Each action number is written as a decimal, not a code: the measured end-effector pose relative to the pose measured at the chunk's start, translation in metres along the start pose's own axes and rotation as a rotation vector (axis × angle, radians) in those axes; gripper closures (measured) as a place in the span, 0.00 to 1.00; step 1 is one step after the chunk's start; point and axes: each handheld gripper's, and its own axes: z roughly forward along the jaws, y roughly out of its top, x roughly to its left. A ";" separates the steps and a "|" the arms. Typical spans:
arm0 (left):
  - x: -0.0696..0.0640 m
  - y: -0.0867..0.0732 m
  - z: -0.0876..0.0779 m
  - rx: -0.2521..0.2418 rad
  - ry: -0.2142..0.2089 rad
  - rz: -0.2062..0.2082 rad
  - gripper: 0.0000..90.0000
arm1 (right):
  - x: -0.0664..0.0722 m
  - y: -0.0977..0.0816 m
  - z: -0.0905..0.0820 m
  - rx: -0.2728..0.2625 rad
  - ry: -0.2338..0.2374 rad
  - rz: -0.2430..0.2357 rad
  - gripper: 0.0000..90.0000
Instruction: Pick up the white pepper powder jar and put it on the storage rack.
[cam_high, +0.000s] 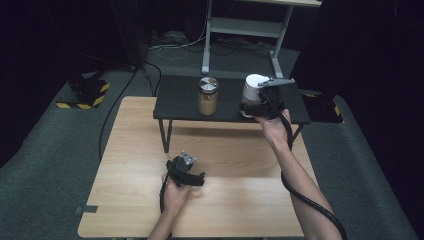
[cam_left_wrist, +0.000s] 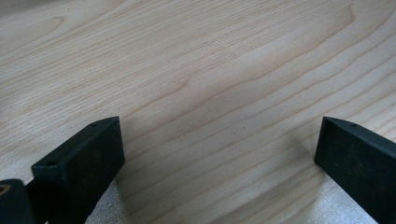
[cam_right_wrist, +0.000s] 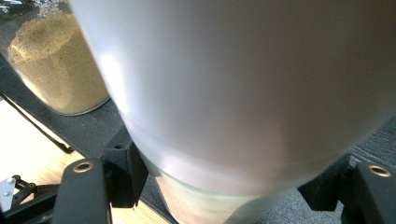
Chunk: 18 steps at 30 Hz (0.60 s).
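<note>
A white cup (cam_high: 252, 87) stands at the right end of a low black shelf (cam_high: 180, 102), and my right gripper (cam_high: 255, 106) is shut on its lower part. In the right gripper view the white cup (cam_right_wrist: 233, 93) sits between the two jaws of the right gripper (cam_right_wrist: 226, 179), which press on its base. To its left on the shelf stands a glass jar (cam_high: 208, 96) with a metal lid and sandy contents (cam_right_wrist: 51, 70), apart from the cup. My left gripper (cam_high: 192, 177) rests low over the wooden table (cam_high: 235, 165), open (cam_left_wrist: 219, 144), with bare wood between its jaws.
The black shelf stands on thin legs along the table's far edge (cam_right_wrist: 93, 130). Behind it on the grey carpet are a metal desk frame (cam_high: 245, 30), loose cables (cam_high: 165, 42) and a yellow-and-black striped block (cam_high: 85, 95).
</note>
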 end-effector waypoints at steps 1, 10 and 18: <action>0.000 0.000 0.000 -0.002 -0.001 -0.002 0.02 | -0.001 -0.001 -0.001 -0.007 0.005 0.009 0.30; 0.000 0.000 0.000 -0.003 -0.001 -0.002 0.02 | 0.000 -0.006 -0.005 -0.021 -0.010 0.015 0.15; 0.000 -0.001 0.001 -0.007 -0.001 -0.007 0.02 | 0.000 -0.017 -0.013 -0.037 -0.024 0.004 0.14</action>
